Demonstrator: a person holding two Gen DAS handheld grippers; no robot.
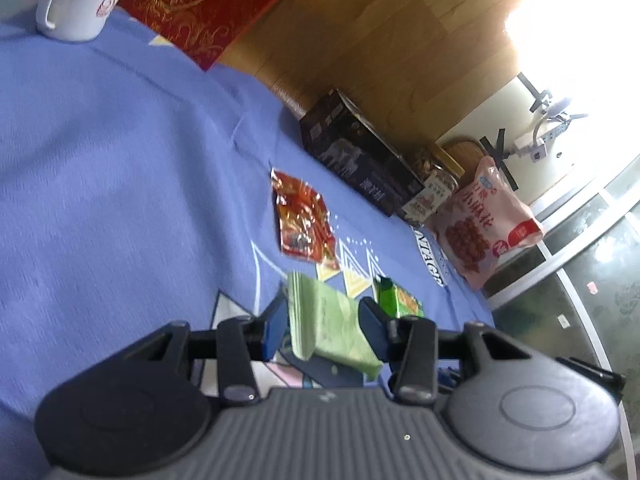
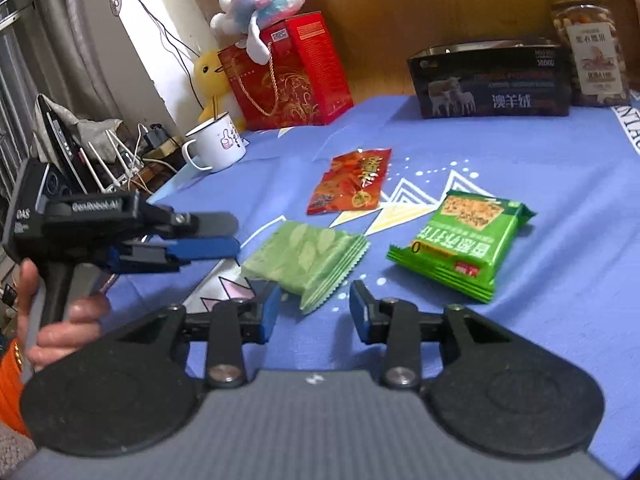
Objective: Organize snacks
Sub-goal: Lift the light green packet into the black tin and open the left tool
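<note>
Three packets loose on the counter [image 2: 560, 160], seemingly awaiting sorting: pale green packet [image 2: 308, 258] central, red packet [image 2: 352, 188] behind it, bright green packet [image 2: 460, 240] right of it. Left tool [image 1: 324, 314] and right tool [image 2: 314, 300] both spread, empty, poised beside it, probably for pickup.

Layout: three snack packets on the tablecloth [image 2: 560, 200].
Leaf-print packet [image 2: 308, 260] nearest, cracker packet [image 2: 460, 240] to its right, chili snack packet [image 2: 352, 188] behind both. Sheep-print box [image 2: 492, 80] at back, nut jar [image 2: 588, 48] right of it; mug [image 2: 216, 142] back left, before gift bag [image 2: 288, 72].
</note>
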